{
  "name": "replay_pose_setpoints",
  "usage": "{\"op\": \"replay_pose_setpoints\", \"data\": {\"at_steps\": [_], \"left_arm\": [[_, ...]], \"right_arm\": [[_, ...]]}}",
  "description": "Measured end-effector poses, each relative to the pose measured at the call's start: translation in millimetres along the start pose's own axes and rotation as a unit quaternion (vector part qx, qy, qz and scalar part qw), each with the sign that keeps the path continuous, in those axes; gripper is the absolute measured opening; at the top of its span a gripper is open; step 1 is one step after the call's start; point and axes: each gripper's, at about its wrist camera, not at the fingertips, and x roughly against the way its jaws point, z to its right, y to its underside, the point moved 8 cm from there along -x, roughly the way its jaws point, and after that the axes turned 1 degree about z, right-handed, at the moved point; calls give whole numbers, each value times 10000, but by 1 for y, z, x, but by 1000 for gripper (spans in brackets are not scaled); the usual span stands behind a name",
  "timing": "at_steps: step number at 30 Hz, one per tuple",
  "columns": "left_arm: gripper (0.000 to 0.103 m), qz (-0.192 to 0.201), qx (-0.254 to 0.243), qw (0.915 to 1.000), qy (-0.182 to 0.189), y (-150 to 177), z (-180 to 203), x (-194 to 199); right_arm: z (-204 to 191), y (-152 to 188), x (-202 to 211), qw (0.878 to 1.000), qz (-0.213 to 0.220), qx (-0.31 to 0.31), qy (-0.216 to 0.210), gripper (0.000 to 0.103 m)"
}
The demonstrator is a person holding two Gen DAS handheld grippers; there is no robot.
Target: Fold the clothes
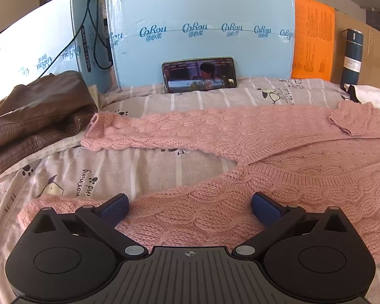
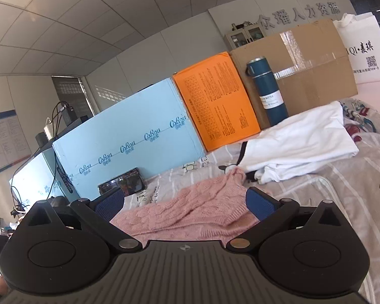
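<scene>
Both grippers, left gripper and right gripper, are wide apart, holding nothing above the soft pink knitted sweater. Next, I think, grab the far left sleeve and fold it in.

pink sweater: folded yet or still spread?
Partly folded. The pink sweater has one sleeve stretched flat across the bedsheet and another cuff turned back over its body.

Daylight fills an office with a tiled ceiling; a blinded window at ten o'clock, glass-fronted cabinet at one.
</scene>
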Motion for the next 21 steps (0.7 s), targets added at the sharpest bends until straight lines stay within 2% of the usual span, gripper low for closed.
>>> {"op": "replay_pose_setpoints", "data": {"at_steps": [3, 5, 7, 9, 12, 14, 17, 19, 20, 21], "left_arm": [[103, 28, 16, 10000, 2, 0, 0, 1], [103, 214, 34, 9998, 10, -5, 0, 8], [103, 558, 313, 9977, 224, -12, -1, 23], [103, 906, 717, 9919, 532, -20, -2, 40], [103, 1182, 860, 9863, 765, -26, 3, 57], [103, 1229, 720, 9872, 714, -25, 8, 63], [103, 1236, 667, 9871, 774, -18, 10, 70], [103, 1209, 688, 9868, 830, -14, 9, 70], [103, 1183, 708, 9868, 853, -12, 9, 69], [103, 1151, 746, 9869, 846, -11, 8, 67]], "right_arm": [[19, 24, 30, 9990, -252, -295, 214, 103], [28, 40, 47, 9980, -431, -331, 317, 103], [29, 56, 63, 9974, -613, -236, 286, 102], [25, 68, 78, 9970, -748, -136, 138, 101], [16, 85, 88, 9944, -1051, -46, -74, 100], [9, 95, 90, 9916, -1280, 52, -163, 98], [3, 110, 90, 9869, -1594, 142, -184, 89], [-3, 115, 92, 9855, -1657, 313, -183, 77], [-8, 117, 91, 9842, -1714, 346, -292, 54], [-12, 119, 89, 9827, -1770, 377, -402, 37]]}}
